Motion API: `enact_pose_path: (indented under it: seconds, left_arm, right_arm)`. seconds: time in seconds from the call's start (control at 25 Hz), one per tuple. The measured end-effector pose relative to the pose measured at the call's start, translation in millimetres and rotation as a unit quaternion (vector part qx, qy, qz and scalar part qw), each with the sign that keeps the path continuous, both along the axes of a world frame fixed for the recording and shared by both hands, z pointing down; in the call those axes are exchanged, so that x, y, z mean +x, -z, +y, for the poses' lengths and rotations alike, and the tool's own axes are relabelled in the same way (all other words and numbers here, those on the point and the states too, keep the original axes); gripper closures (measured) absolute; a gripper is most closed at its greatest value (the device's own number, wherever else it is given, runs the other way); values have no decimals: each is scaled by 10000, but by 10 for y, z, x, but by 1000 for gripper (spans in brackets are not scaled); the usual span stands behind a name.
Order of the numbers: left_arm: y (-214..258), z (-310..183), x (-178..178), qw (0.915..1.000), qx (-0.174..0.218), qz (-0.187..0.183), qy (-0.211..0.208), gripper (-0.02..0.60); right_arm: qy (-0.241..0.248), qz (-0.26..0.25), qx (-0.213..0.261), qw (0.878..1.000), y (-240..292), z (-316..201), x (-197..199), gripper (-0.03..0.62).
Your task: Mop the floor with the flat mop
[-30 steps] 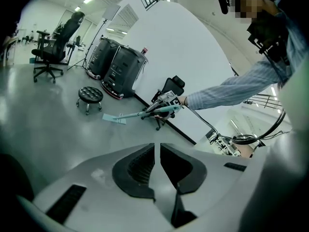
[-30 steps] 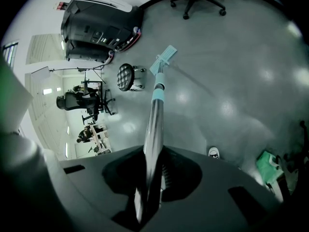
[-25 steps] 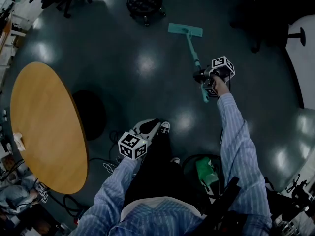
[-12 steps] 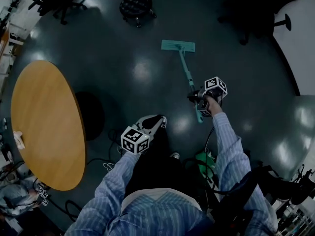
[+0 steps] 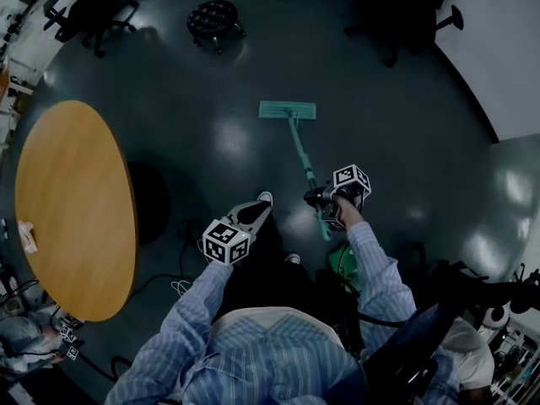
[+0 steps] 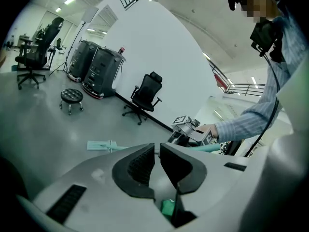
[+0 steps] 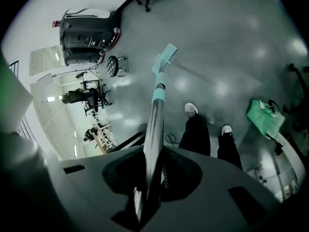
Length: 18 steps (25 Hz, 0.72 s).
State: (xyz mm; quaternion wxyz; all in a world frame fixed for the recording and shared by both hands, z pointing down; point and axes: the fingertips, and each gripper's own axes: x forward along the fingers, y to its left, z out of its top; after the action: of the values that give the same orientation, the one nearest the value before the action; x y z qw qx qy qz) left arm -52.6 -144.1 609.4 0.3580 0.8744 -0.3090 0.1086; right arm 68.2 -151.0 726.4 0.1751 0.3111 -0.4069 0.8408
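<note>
Teal flat mop (image 5: 289, 111) handle clamped in right gripper (image 5: 320, 199) fingers only; left gripper (image 5: 256, 211) fingers closed, empty. Risked handle twisting, head lifting off floor (image 5: 169, 83).

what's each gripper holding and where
Right gripper: shut on the mop, on its handle near the upper end. Left gripper: nothing, jaws nearly together.

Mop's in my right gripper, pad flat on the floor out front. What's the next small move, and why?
Probably a short push forward. The right gripper is shut on the handle of the teal flat mop. Its rectangular pad lies flat on the dark grey floor, and open floor lies beyond it toward the black round stool. The left gripper holds nothing.
</note>
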Motion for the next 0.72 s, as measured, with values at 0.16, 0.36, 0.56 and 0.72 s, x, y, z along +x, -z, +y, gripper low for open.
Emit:
enact_pose_path:
  seconds: [0.16, 0.36, 0.56, 0.72]
  left_arm:
    - [90, 334, 38, 9999, 127, -19, 26, 541]
    - [169, 816, 53, 9995, 300, -46, 41, 541]
    - [307, 1378, 149, 9992, 359, 35, 148, 541]
    - [366, 1784, 165, 9987, 436, 50, 259, 541]
  right_arm:
    - [63, 28, -57, 10000, 13, 694, 138, 516]
    - [135, 60, -97, 9998, 0, 1552, 248, 516]
    - [221, 41, -158, 9996, 121, 2344, 367, 515]
    - [398, 48, -161, 9991, 177, 2920, 501, 514]
